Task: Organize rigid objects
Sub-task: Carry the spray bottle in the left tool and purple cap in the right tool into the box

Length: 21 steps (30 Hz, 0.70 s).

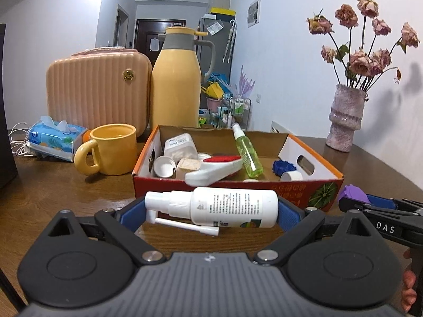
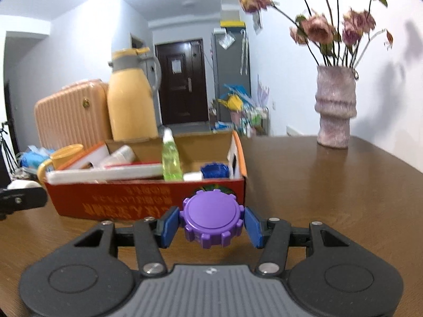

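Note:
My left gripper (image 1: 208, 211) is shut on a white spray bottle (image 1: 224, 207), held crosswise just in front of the red cardboard box (image 1: 238, 187). My right gripper (image 2: 211, 223) is shut on a purple gear-shaped cap (image 2: 211, 218), also in front of the box (image 2: 119, 200); the cap shows at the right of the left wrist view (image 1: 354, 194). The box holds a green spray bottle (image 1: 248, 155), a white and red tool (image 1: 214, 169), a blue gear cap (image 1: 284, 167), white jars and lids.
A yellow mug (image 1: 111, 152), tissue pack (image 1: 55, 137), pink case (image 1: 97, 89) and yellow thermos jug (image 1: 177, 79) stand left of and behind the box. A vase of dried roses (image 1: 345, 120) stands at the right on the brown wooden table (image 2: 317, 185).

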Tool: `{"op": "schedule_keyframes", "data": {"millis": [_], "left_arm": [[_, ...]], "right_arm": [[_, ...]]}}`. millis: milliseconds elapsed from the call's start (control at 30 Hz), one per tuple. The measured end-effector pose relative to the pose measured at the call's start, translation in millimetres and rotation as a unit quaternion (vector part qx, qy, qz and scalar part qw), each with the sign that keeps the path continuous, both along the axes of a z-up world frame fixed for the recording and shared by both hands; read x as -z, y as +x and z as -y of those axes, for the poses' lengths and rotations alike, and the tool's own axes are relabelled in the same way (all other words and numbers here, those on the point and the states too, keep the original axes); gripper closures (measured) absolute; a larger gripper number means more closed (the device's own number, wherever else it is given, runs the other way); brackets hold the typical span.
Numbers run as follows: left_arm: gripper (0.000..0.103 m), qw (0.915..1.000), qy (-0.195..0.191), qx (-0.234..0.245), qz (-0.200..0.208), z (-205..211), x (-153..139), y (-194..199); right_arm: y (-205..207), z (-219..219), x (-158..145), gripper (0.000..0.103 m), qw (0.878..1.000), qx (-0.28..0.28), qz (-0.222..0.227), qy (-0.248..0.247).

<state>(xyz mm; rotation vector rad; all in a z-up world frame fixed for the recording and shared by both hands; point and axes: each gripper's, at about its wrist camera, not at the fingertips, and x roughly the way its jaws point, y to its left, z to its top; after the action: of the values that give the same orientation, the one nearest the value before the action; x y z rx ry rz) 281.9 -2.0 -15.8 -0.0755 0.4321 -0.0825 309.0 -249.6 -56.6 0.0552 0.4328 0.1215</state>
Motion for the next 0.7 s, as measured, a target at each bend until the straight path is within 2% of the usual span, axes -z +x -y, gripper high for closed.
{"op": "schedule_keyframes", "data": {"millis": [300, 700], "left_arm": [[0.004, 0.9998, 0.0, -0.01, 0.019, 5, -21, 10], [0.004, 0.9988, -0.017, -0.036, 0.027, 16, -39, 58]], "right_arm": [[7, -15, -25, 0.05, 0.999, -0.02, 0.039, -0.005], [46, -33, -35, 0.05, 0.998, -0.029, 0.061, -0.006]]}}
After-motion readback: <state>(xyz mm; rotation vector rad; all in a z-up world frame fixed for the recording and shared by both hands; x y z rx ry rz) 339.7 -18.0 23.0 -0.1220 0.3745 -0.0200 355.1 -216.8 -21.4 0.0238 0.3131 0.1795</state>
